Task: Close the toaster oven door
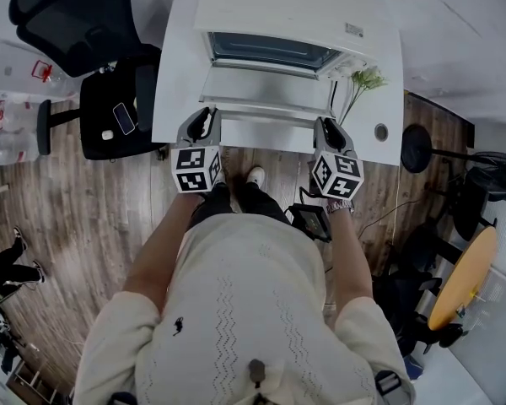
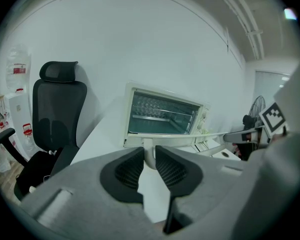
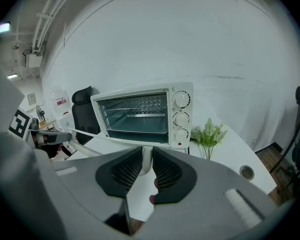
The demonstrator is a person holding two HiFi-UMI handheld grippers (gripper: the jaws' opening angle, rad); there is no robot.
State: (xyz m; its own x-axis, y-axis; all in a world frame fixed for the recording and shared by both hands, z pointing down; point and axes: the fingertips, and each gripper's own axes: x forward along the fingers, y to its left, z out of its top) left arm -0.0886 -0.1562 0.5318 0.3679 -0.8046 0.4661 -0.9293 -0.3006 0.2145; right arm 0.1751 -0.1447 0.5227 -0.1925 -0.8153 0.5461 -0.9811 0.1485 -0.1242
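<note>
**Both jaws clamped on open oven door's handle**

Left gripper (image 2: pixel 150 152): jaws pinch the white end post of the door handle (image 2: pixel 215 134), post right between the pads. Right gripper (image 3: pixel 147 152): same, jaws closed on the handle's other end post. The handle bar runs across from one pair of jaws to the other. Just beyond the jaws the door (image 1: pixel 266 91) lies folded down flat, fully open, over the table (image 1: pixel 175 74). Behind it the toaster oven (image 3: pixel 140 114) cavity shows its rack; knobs sit beyond the right jaws, and a small plant (image 3: pixel 210 134) is further right.

Handling guess: a rigid, hinged door with a glass panel, fairly light and probably spring-assisted, so it may snap near closing. Hold at the handle ends as now, lift both evenly, and avoid the glass.
</note>
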